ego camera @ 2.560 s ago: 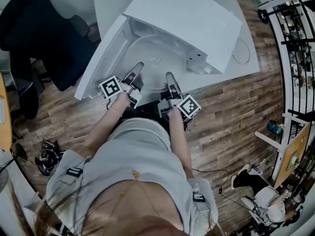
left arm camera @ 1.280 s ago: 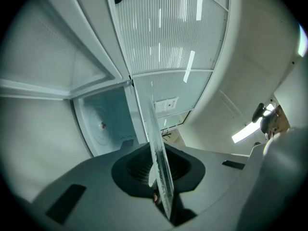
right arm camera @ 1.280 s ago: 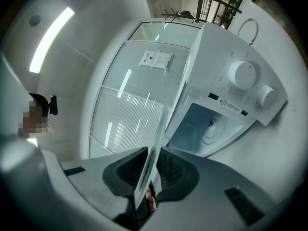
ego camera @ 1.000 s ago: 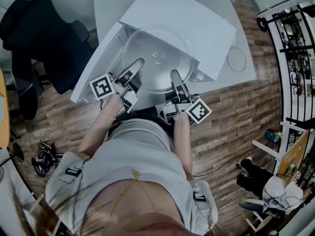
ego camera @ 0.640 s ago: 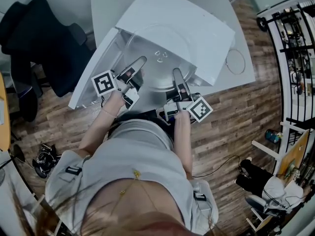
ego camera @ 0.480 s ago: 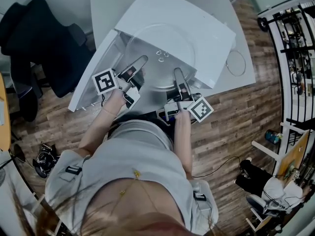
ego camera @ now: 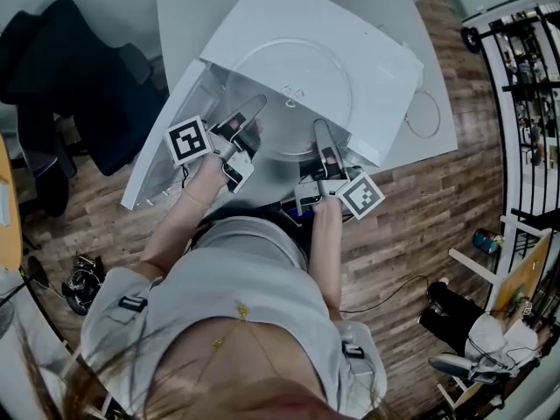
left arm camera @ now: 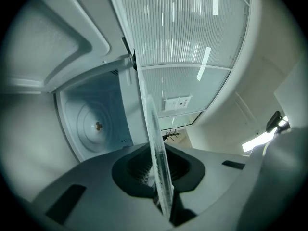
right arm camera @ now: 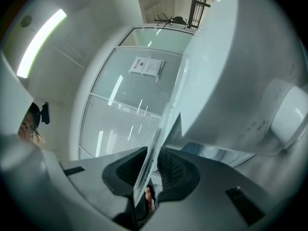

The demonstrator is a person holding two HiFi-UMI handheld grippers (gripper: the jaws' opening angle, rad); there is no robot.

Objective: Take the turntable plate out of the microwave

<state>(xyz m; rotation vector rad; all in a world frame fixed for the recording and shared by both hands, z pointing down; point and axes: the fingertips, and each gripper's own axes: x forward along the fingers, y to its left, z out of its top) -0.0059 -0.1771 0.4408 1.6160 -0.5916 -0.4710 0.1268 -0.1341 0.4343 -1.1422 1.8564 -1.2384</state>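
Observation:
The clear glass turntable plate (ego camera: 293, 86) is held level in the air in front of the white microwave (ego camera: 367, 38), outside its cavity. My left gripper (ego camera: 256, 105) is shut on the plate's near-left rim, and the left gripper view shows the plate (left arm camera: 156, 153) edge-on, clamped between the pads. My right gripper (ego camera: 318, 128) holds the near-right rim; its jaws are opening slightly, with the plate (right arm camera: 151, 162) still between the pads and touching them. The bare cavity floor with its centre hub (left arm camera: 98, 125) shows behind.
The microwave door (ego camera: 162, 160) hangs open to the left. The microwave stands on a white table (ego camera: 188, 7), where a thin ring (ego camera: 424, 112) lies at its right. A black office chair (ego camera: 79, 68) stands at left. Metal racks (ego camera: 529, 77) line the right.
The plate has come out of the cavity between both grippers and now hangs higher, shifted up and to the right in the head view. Both hands moved with it.

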